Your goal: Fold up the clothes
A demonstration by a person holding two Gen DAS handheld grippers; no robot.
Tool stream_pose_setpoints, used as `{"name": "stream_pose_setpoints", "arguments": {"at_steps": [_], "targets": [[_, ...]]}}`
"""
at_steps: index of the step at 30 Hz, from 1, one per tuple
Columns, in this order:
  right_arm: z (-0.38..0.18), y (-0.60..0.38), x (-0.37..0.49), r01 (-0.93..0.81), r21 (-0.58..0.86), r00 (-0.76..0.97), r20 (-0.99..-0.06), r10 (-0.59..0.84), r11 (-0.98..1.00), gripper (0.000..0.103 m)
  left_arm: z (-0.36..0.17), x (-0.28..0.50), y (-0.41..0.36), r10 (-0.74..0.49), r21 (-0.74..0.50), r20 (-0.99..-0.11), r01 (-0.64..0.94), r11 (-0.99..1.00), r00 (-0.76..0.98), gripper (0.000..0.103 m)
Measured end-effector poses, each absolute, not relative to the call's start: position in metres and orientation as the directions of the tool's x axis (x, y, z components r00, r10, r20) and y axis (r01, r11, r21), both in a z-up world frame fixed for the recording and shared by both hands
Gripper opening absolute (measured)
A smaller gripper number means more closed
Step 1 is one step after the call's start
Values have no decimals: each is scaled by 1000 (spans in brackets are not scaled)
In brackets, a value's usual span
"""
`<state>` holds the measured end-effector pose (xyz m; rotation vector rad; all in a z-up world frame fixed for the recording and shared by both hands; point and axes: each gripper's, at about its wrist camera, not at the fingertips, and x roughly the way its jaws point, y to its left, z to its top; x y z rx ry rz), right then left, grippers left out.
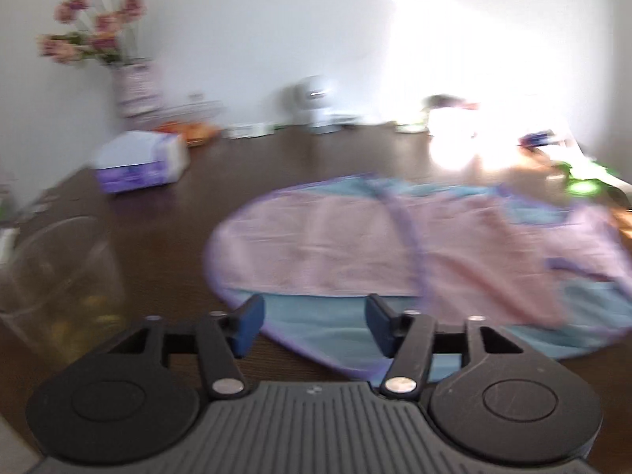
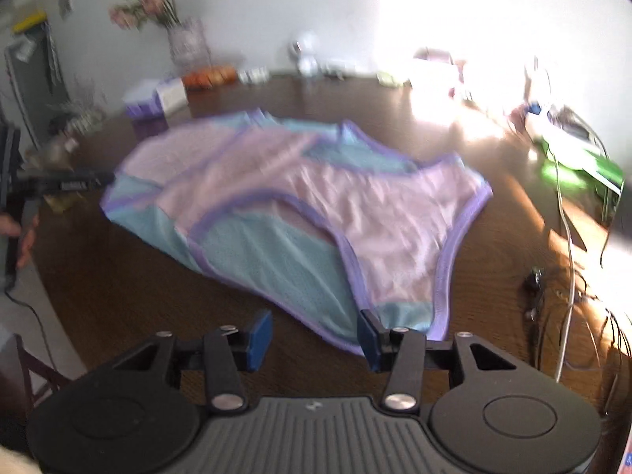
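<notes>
A pink and light-blue garment [image 1: 335, 245] with purple trim lies spread on the dark wooden table [image 1: 166, 237]. My left gripper [image 1: 314, 316] hovers open over its near blue edge, and the pads do not press the cloth. In the right wrist view the same garment [image 2: 316, 197] lies rumpled, with one layer folded over another. My right gripper [image 2: 315, 328] stands open at the garment's near corner. Its right pad is just over the purple hem and bare table shows between the pads. A hand holds the left gripper [image 2: 104, 177] at the garment's left edge.
A tissue box [image 1: 138, 162], a vase of pink flowers [image 1: 134, 87] and a clear plastic container [image 1: 59, 276] stand on the left. Small items line the far wall. Cables [image 2: 565, 237] and a green item [image 2: 580, 158] lie in bright sunlight on the right.
</notes>
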<state>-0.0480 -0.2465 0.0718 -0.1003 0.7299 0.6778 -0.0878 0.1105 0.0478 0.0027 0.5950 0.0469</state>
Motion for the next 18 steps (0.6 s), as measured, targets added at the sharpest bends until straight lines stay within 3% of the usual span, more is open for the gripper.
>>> {"name": "stream_pose_setpoints", "arguments": {"at_steps": [1, 3, 11, 13, 15, 17, 18], "targets": [[74, -240, -50, -628, 161, 542, -611, 577, 761, 50, 47, -88, 110, -58, -26, -560, 52, 998, 826, 65], [70, -220, -48, -674, 177, 516, -582, 628, 717, 50, 40, -84, 109, -137, -48, -584, 135, 990, 800, 65], [38, -146, -38, -775, 83, 438, -644, 627, 627, 41, 26, -81, 125, -203, -75, -639, 203, 976, 742, 52], [34, -149, -42, -769, 59, 466, -630, 621, 637, 32, 24, -82, 128, -207, -61, -646, 220, 974, 735, 34], [34, -157, -41, -757, 78, 467, -629, 621, 649, 29, 21, -83, 128, -205, -48, -644, 228, 972, 737, 30], [33, -163, -41, -743, 93, 473, -628, 618, 663, 20, 21, -83, 126, -209, -34, -640, 245, 969, 739, 19], [33, -165, -40, -732, 89, 484, -629, 608, 675, 10, 22, -81, 124, -193, -28, -636, 227, 973, 747, 8]]}}
